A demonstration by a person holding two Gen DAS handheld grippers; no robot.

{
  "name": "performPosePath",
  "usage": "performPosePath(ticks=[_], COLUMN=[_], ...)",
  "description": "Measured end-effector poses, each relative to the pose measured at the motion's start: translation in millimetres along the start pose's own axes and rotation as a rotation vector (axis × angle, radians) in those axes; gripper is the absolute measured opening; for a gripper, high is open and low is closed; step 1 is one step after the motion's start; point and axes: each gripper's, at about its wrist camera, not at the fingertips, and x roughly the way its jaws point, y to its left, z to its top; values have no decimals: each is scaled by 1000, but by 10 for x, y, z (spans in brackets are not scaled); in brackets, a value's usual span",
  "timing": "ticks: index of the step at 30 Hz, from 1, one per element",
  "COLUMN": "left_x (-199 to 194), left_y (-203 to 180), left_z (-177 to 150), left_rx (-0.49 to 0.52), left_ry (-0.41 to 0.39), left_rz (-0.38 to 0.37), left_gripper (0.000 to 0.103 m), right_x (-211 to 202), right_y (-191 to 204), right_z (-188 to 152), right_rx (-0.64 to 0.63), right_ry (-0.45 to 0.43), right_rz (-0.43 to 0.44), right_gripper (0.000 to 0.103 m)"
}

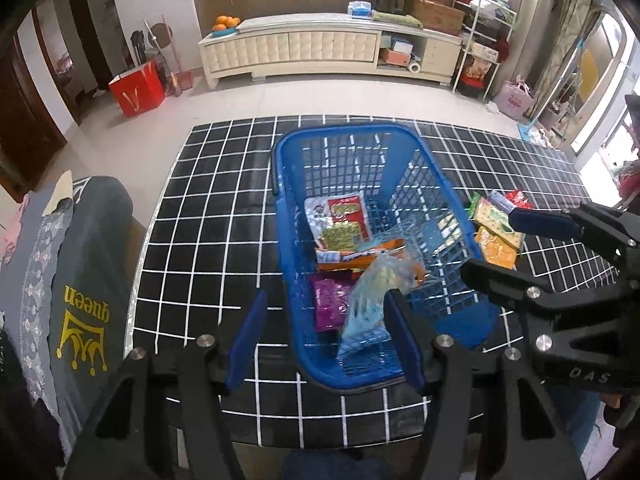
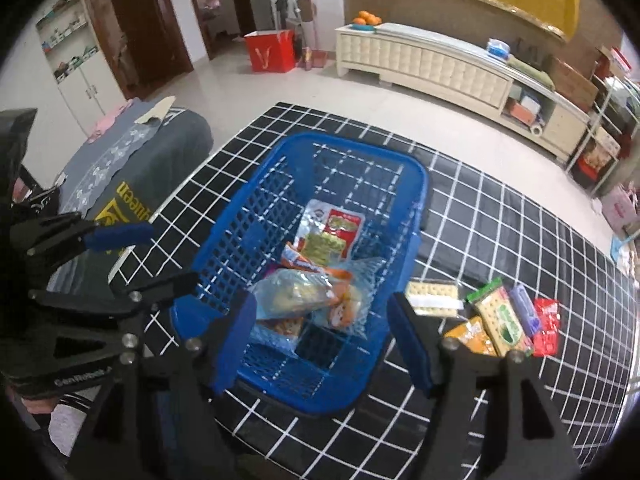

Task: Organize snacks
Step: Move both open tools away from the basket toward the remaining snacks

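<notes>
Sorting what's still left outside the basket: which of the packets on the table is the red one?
The small red packet at the far right end of the row on the table, beside the purple packet. The others are purple, green-and-cream, orange and a clear cracker pack.

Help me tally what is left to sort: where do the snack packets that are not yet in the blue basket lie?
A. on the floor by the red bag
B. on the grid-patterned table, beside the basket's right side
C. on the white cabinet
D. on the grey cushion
B: the loose snack packets lie on the black grid table just right of the blue basket, outside its wall.
</notes>
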Motion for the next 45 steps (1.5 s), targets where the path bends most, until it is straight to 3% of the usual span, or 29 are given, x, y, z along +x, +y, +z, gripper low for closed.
performPosePath(ticks=[14,24,26,37,45], left_x=[-384,-419,-391,233,859], left_y=[-900,-1675,-1810,-2360,-2512], left_z=[13,92,110,209,206], left_rx=[113,215,234,216,181], left_ry=[-59,-48,-48,73,163], left_rz=[-60,-116,-120,-156,-139], left_gripper=[61,61,65,67,67], right_x=[-760,-1141,-1176,-899,-344], right_y=[-497,-1070,-1197,-1916,-2188], right_z=[-387,-697,-748,-958,-917], right_rx=[64,142,167,253,159], right_ry=[-83,-102,-103,-20,54], right_rz=[-69,-124,-132,-164,-154], right_gripper=[72,72,72,72,72])
